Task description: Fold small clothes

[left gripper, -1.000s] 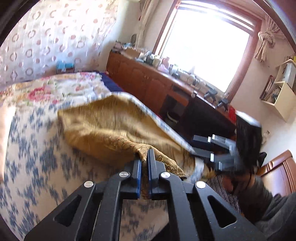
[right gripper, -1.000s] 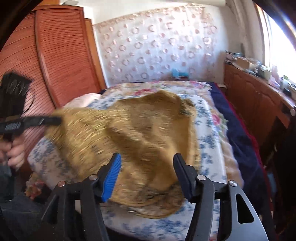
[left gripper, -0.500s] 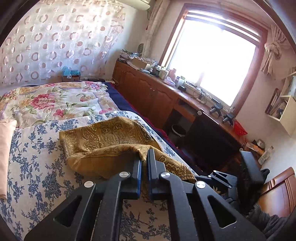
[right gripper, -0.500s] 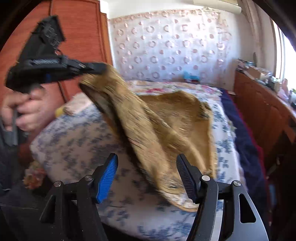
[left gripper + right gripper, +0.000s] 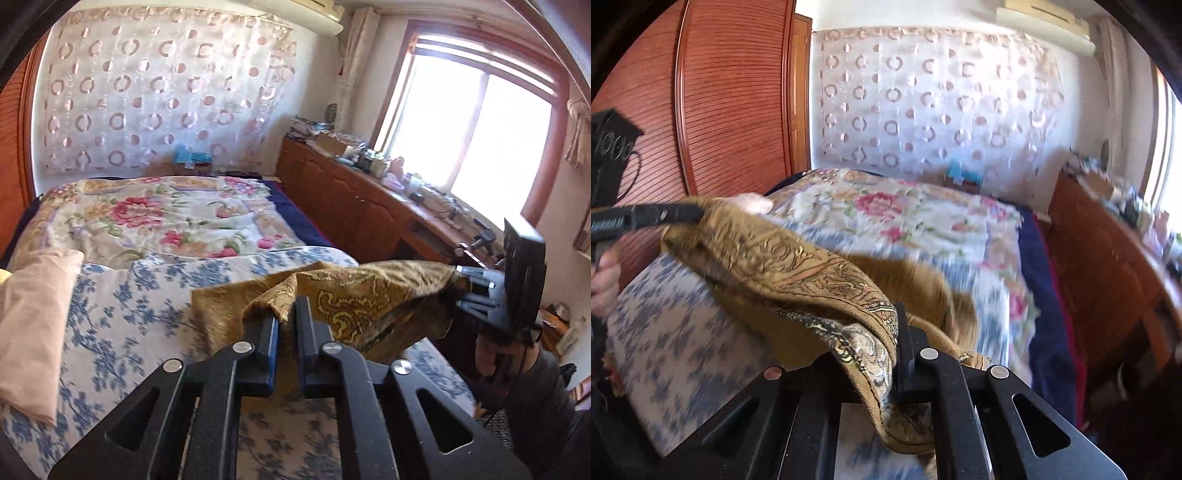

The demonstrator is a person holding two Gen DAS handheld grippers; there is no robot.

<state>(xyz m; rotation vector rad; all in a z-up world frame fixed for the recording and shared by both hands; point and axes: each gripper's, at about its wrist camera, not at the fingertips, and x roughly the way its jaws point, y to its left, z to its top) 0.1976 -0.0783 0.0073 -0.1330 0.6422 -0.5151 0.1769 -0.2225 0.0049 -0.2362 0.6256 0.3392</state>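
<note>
A golden-brown paisley cloth [image 5: 369, 299] hangs stretched above the blue-flowered bedsheet [image 5: 122, 314]. My left gripper [image 5: 286, 317] is shut on one corner of it. In the left wrist view my right gripper [image 5: 460, 288] grips the other end at the right. In the right wrist view the cloth [image 5: 798, 273] drapes over my right gripper [image 5: 894, 332], which is shut on its edge; its left finger is hidden under the fabric. The left gripper [image 5: 698, 212] holds the far corner at the left.
A floral quilt [image 5: 166, 218] covers the far half of the bed. A pink pillow [image 5: 33, 325] lies at the left. A wooden sideboard [image 5: 354, 199] with clutter runs under the window at the right. A wooden wardrobe [image 5: 731, 99] stands left of the bed.
My right gripper has closed on the cloth's edge; it was open before. Both grippers have lifted the cloth off the bed and pulled it taut between them.
</note>
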